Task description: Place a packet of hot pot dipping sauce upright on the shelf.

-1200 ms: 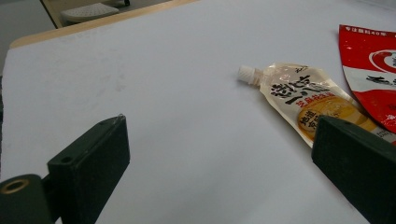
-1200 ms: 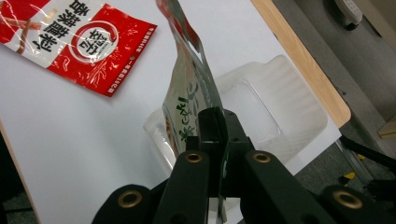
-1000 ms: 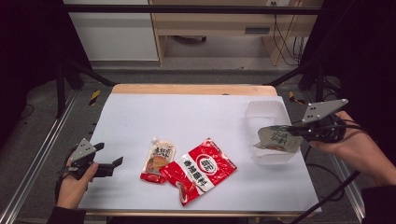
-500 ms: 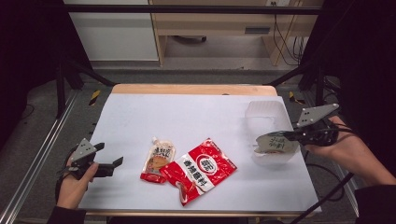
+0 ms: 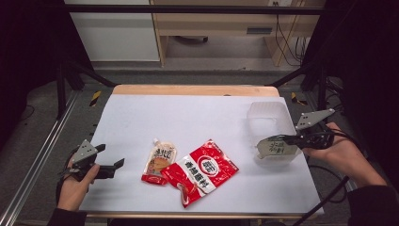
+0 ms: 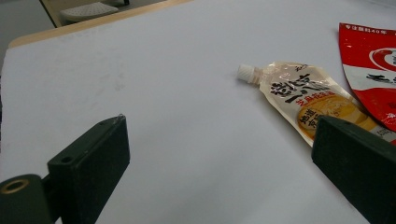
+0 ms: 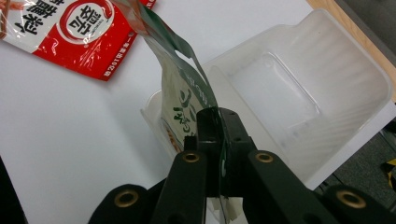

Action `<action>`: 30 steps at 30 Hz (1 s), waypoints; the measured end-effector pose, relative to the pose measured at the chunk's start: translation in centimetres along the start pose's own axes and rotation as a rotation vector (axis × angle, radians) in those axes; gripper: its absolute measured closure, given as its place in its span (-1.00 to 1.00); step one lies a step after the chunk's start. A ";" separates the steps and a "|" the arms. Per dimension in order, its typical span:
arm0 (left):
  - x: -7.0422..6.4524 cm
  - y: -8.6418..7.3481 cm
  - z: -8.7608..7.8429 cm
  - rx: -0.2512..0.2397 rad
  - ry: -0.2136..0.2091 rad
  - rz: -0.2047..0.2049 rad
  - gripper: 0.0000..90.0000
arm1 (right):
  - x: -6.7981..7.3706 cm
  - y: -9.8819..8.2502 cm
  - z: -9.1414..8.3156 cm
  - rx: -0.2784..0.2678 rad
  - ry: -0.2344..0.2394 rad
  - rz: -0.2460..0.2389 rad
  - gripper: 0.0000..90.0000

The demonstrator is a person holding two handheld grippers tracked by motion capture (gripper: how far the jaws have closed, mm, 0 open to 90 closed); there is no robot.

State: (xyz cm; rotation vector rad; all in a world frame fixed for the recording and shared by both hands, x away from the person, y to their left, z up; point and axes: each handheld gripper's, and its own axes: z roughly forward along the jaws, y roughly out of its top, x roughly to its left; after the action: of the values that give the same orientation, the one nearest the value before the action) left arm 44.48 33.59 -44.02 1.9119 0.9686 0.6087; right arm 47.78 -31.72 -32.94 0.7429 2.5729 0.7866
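Note:
My right gripper (image 5: 292, 140) (image 7: 218, 122) is shut on a green-and-white packet (image 5: 274, 148) (image 7: 183, 86), which hangs at the near end of the clear plastic bin (image 5: 268, 113) (image 7: 327, 88), partly over its rim. A spouted sauce pouch (image 5: 159, 161) (image 6: 301, 95) lies flat at the front middle of the white table. Overlapping its right side lies a red snack bag (image 5: 201, 170) (image 6: 371, 60) (image 7: 74, 32). Far to the left, at the table's front left edge, my left gripper (image 5: 113, 167) (image 6: 219, 177) stands open with nothing between its jaws.
The white table sheet (image 5: 188, 117) has a wooden far edge (image 5: 193, 90). Metal frame rails (image 5: 40, 155) run along the left side. Cables (image 5: 329, 202) trail from my right gripper off the front right corner.
My right gripper has carried the green-and-white packet down and slightly left, lower over the bin's near end. The left gripper has stayed still.

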 end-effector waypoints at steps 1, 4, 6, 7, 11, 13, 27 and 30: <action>0.0 0.0 0.0 0.000 0.000 0.000 -0.91 | -0.2 -0.1 0.0 0.003 -0.003 0.008 0.96; 0.0 0.0 0.0 0.002 -0.002 0.002 -0.91 | -0.3 -0.3 0.0 0.009 -0.010 0.013 0.92; 0.0 0.0 0.1 0.004 -0.002 0.003 -0.91 | -0.4 -0.5 0.0 0.013 -0.013 0.028 0.90; 0.0 0.0 0.1 0.005 -0.002 0.004 -0.91 | -0.4 -0.6 0.0 0.021 -0.018 0.030 0.88; -0.1 0.0 0.1 0.004 -0.003 0.003 -0.91 | -0.4 -0.8 -0.1 0.029 -0.029 0.044 0.74; -0.1 0.0 0.1 0.005 -0.004 0.006 -0.91 | -0.3 -0.9 -0.2 0.036 -0.032 0.057 0.54; -0.4 0.0 0.3 0.015 -0.011 0.016 -0.91 | 3.3 3.2 -0.5 0.023 -0.064 -0.011 -0.66; -0.5 0.1 0.3 0.017 -0.012 0.024 -0.91 | 4.8 4.8 -0.5 -0.006 -0.072 -0.032 -0.68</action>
State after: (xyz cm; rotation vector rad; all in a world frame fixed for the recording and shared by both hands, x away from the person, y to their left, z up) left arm 44.48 33.04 -44.14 1.9422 0.9479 0.6040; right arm 45.53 -25.77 -30.45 0.7133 2.5113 0.7432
